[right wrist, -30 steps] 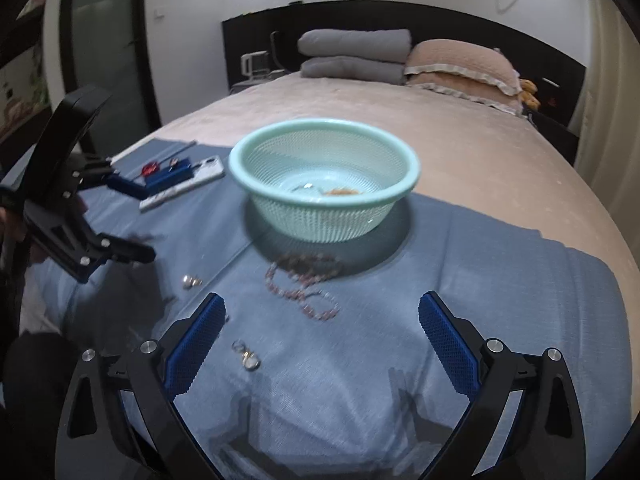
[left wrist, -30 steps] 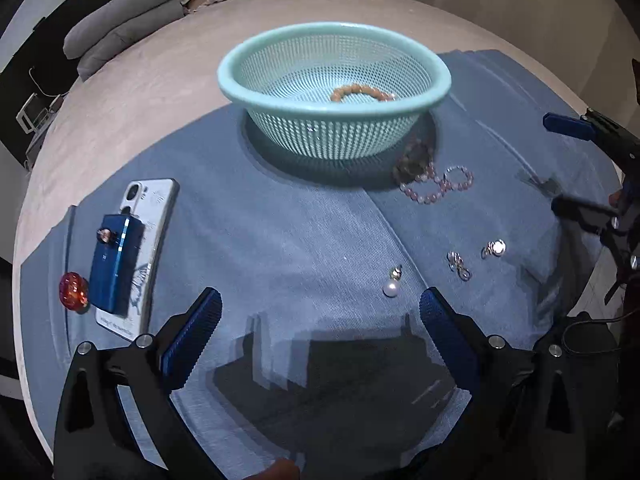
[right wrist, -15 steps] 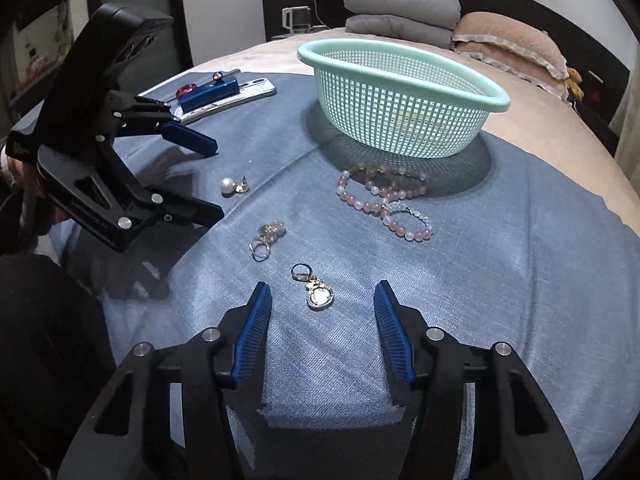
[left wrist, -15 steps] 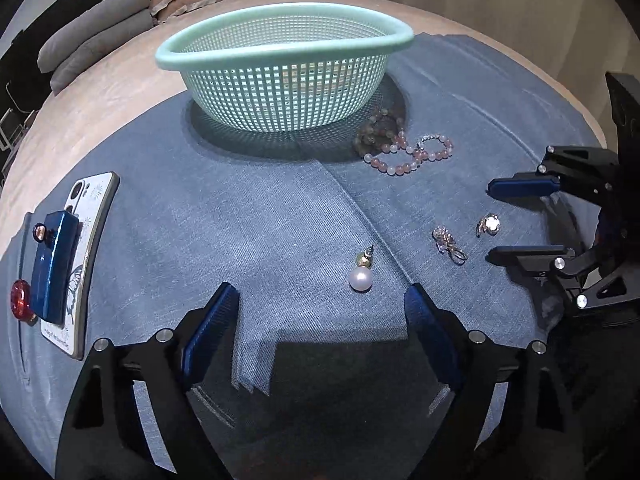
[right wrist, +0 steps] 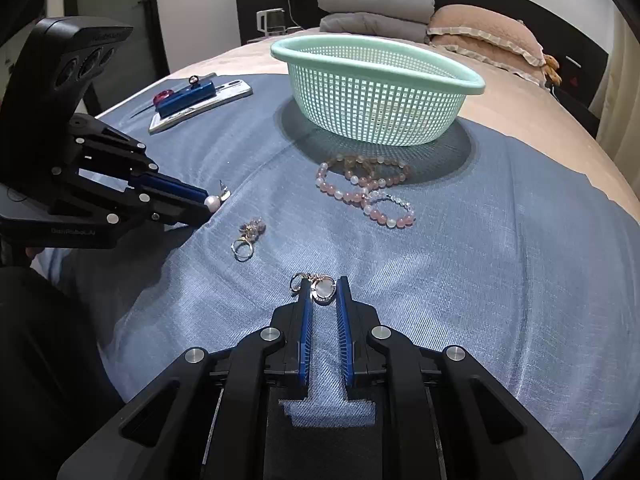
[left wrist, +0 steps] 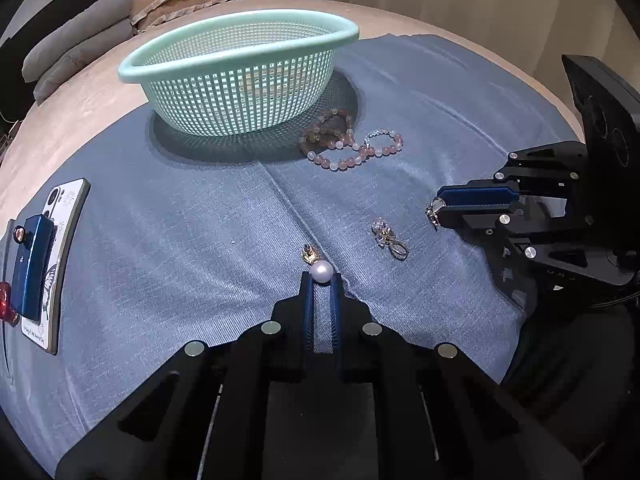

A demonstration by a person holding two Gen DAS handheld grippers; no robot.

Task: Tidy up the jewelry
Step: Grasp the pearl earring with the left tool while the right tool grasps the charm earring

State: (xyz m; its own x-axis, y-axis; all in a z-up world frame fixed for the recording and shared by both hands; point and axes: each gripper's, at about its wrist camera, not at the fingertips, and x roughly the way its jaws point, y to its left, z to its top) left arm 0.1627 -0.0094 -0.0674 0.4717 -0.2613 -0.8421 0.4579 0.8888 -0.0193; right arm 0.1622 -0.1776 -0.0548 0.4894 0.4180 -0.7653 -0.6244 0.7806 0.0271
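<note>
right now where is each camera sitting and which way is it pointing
Left wrist: on the left hand-held gripper, low over the blue cloth, facing the mesh basket; its own fingers pinch the pearl earring.
Right wrist: on the right hand-held gripper, facing the same basket; its fingers close on the round pendant.
Shared: basket, bead bracelets, crystal earring, phone, and each other's gripper.

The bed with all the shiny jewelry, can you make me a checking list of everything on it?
Surface: blue cloth over a beige bed.
Job's things: mint basket; pink bead bracelets and a ring charm on the cloth.
Clutter: phone with a blue case on it.
Tools: left tool closed on the pearl earring; right tool closed on the round pendant.
Cables: nothing seen.
Surroundings: pillows, folded grey blankets.
</note>
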